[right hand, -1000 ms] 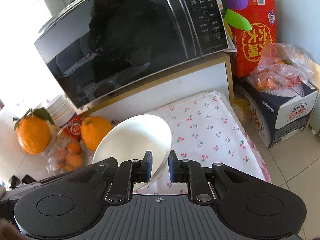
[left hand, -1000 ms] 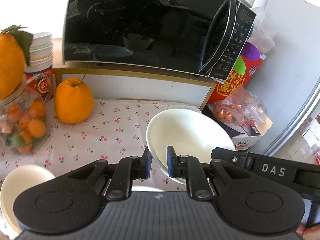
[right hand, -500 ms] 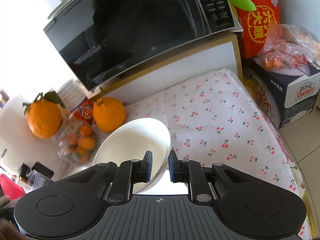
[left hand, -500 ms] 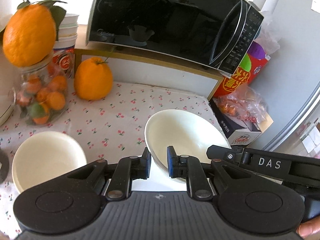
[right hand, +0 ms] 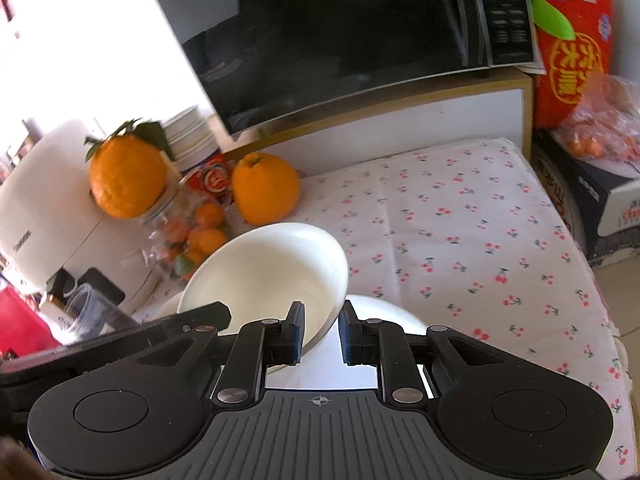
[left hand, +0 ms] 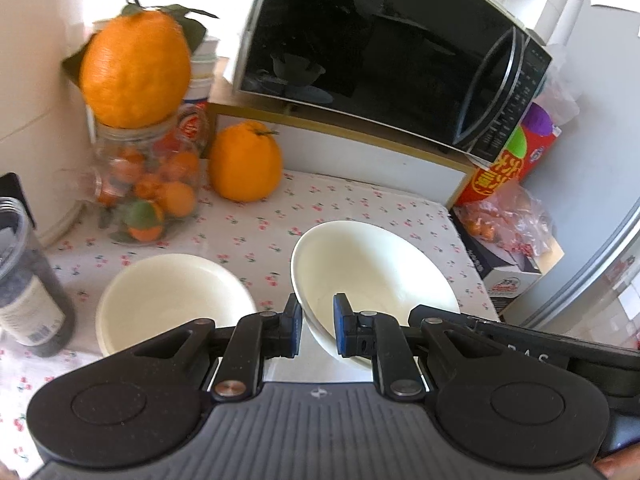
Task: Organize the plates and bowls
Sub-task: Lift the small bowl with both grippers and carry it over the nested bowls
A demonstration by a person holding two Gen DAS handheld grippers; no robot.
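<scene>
Sunlit cherry-print tablecloth (right hand: 460,216), black microwave (left hand: 384,52) behind

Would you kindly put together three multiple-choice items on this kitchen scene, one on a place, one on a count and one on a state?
1. Where does the leafy orange sit?
A. on top of the glass jar
B. inside the microwave
C. in a bowl

2. How many large oranges are outside the jar?
A. one
B. two
C. four

3. How is the held bowl gripped?
A. by the left gripper only
B. by the right gripper only
C. by both, each shut on its rim

Answers:
1 A, the orange rests on the jar's mouth.
2 B, that one plus another orange on the tablecloth.
3 C, each wrist view shows its own fingers clamping the rim, with the other gripper's body reaching to the same bowl.
</scene>
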